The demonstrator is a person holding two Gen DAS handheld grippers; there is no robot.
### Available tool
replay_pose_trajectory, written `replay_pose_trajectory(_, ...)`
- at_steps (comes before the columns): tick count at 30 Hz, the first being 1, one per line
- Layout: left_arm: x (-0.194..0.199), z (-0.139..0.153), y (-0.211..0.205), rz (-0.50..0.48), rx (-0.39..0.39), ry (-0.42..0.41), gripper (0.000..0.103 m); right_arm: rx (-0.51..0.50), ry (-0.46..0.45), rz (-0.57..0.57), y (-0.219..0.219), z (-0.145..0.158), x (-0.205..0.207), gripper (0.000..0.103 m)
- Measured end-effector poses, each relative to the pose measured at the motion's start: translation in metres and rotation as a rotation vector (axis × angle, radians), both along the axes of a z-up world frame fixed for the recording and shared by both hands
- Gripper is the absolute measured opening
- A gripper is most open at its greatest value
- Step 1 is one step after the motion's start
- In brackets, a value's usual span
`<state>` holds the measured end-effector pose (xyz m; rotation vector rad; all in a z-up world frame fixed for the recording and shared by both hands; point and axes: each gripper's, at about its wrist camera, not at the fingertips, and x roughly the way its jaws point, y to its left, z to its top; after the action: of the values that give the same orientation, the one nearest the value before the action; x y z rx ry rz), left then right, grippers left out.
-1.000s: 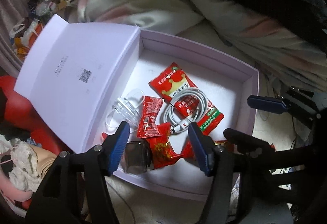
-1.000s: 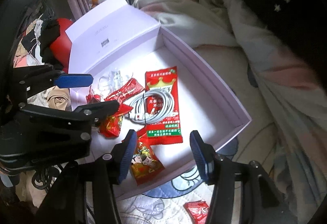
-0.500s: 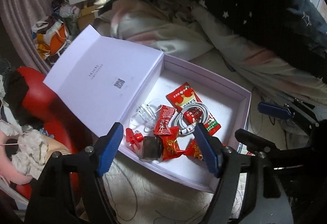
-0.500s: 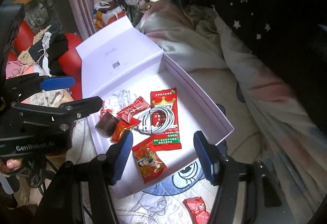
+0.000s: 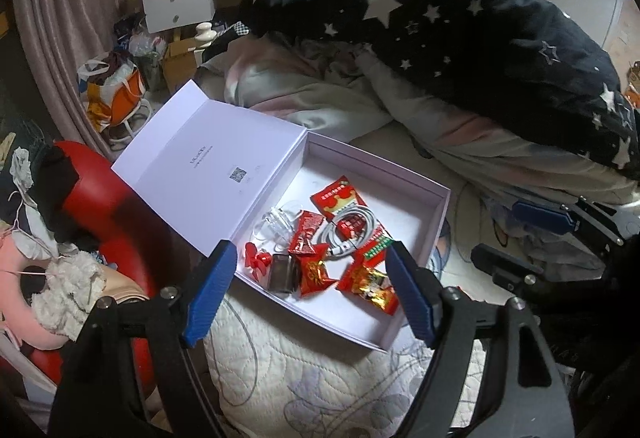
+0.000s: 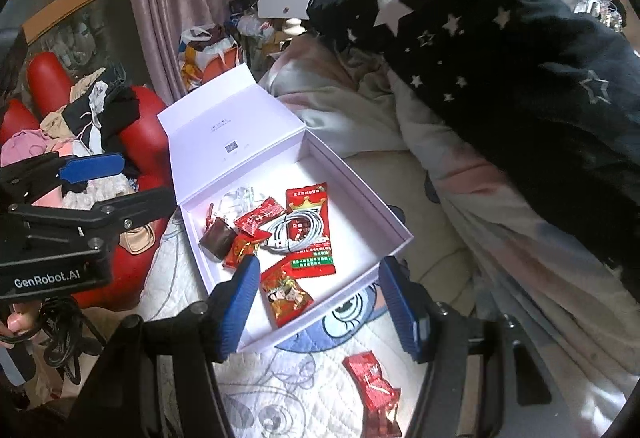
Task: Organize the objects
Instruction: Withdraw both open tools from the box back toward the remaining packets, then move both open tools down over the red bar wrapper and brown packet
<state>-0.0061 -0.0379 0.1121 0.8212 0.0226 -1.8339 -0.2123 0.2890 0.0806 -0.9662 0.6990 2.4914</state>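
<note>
- Lavender cardboard gift box [image 6: 394, 224] sits open on the quilt, already holding snack packets and a coiled white charging cable [image 6: 294, 232].
- I judge one stray red foil packet [image 6: 374, 384] remains outside.
- Both my left gripper [image 5: 308, 296] and right gripper [image 6: 320, 308] hover wide, empty; next I'd lower the right onto it.

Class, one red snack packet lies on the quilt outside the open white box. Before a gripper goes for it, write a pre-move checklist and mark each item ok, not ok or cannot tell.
1. Right gripper open and empty: ok.
2. Left gripper open and empty: ok.
3. Red foil snack packet on the white quilted bedspread unobstructed, nothing lying on it: ok.
4. Lid of the white cardboard box open: ok.
5. Bare floor left in the box for the packet, on the side away from the lid: ok.
6. Coiled white charging cable fully inside the box: ok.
</note>
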Motion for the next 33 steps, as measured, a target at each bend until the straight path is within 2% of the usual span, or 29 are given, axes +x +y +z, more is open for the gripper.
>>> replay_pose_trajectory(7,-0.002,-0.001,0.032,-0.018,-0.022,0.004,0.076,0.011,0.014,-0.027,-0.012,0.004,0.032,0.062)
replay_pose_trajectory(15,-0.009,-0.018,0.064,-0.040,-0.026,0.008,0.076,0.002,0.022,-0.062,-0.025,-0.005,0.071,0.062)
replay_pose_trajectory(25,-0.028,-0.052,0.093,-0.090,0.018,0.004,0.076,-0.021,0.013,-0.097,-0.040,-0.025,0.113,0.062)
replay_pose_trajectory(33,-0.044,-0.078,0.097,-0.115,0.068,-0.015,0.076,-0.057,-0.014,-0.126,-0.039,-0.052,0.134,0.062)
